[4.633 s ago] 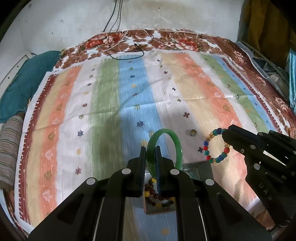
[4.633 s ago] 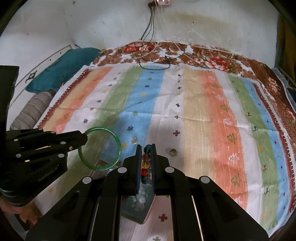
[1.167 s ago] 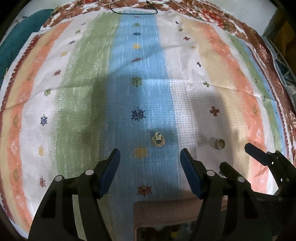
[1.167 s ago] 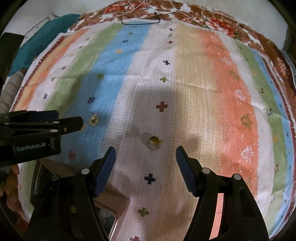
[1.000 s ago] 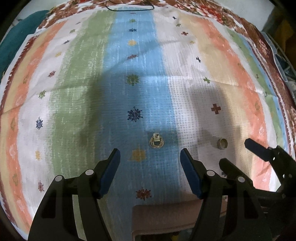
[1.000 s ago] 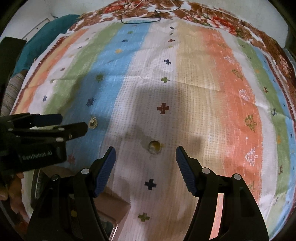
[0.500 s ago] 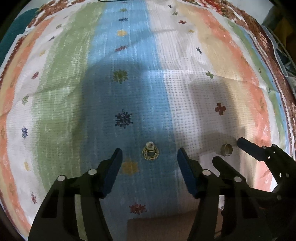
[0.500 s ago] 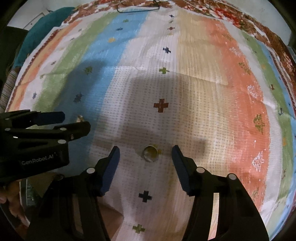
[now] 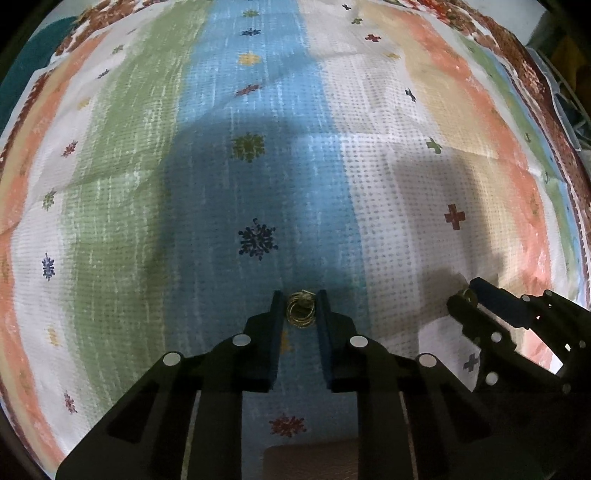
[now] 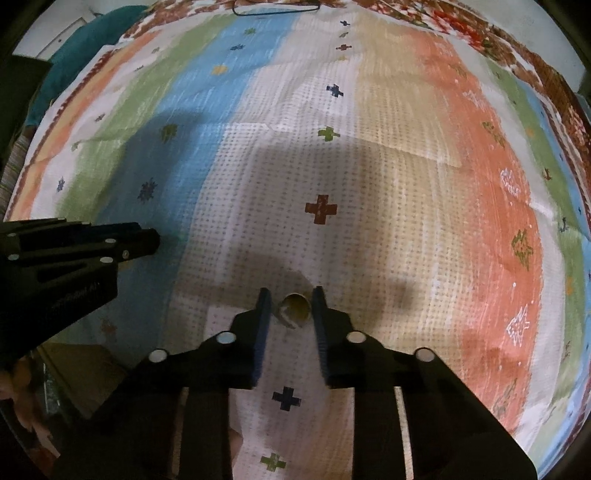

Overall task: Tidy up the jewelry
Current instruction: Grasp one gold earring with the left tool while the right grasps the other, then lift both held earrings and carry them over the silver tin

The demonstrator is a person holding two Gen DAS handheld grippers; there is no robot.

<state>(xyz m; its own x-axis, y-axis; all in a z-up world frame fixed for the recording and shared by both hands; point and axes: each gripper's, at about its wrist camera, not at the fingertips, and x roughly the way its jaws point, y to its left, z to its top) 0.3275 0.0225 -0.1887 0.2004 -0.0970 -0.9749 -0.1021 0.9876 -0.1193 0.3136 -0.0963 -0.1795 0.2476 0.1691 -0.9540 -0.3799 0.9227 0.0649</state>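
Note:
A small gold ring with a setting lies on the blue stripe of the striped cloth. My left gripper is down on the cloth with its jaws closed in on both sides of this ring. A plain gold band ring lies on the white stripe. My right gripper straddles it the same way, jaws close on either side. The right gripper also shows in the left wrist view, with the band ring between its tips. The left gripper shows at the left of the right wrist view.
A tan jewelry box sits just behind the left gripper at the near edge; part of it shows in the right wrist view. A teal cushion lies at the far left. A black cable lies at the far edge.
Both grippers have come down onto the cloth and narrowed their jaws, each around its own ring. Earlier they held a green bangle and a bead bracelet, now gone from view.

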